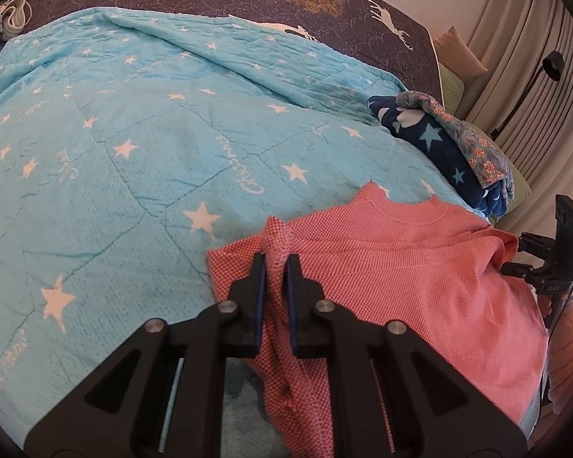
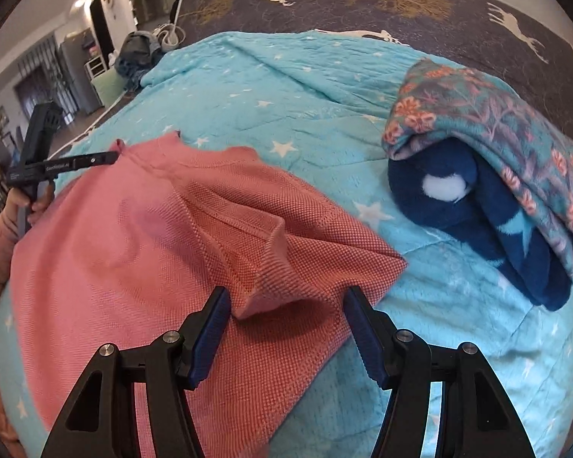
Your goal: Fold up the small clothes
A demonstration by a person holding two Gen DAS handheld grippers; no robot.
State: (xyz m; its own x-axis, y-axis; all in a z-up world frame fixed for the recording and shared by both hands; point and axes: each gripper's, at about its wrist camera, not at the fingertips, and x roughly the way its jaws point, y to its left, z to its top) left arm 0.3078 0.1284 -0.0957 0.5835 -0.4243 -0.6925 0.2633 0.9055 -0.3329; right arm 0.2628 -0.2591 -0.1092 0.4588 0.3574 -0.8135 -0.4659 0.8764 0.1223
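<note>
Left wrist view: my left gripper (image 1: 274, 267) pinches the pink shirt's (image 1: 401, 267) sleeve near the quilt's (image 1: 133, 133) front edge, ready to fold; my right gripper (image 2: 286, 305) gapes, straddling the other sleeve.

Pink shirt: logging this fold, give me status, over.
Left gripper shut on pink shirt sleeve. Right gripper open, straddling other sleeve. Folded clothes pile beside it on blue star blanket, clear of it.
</note>
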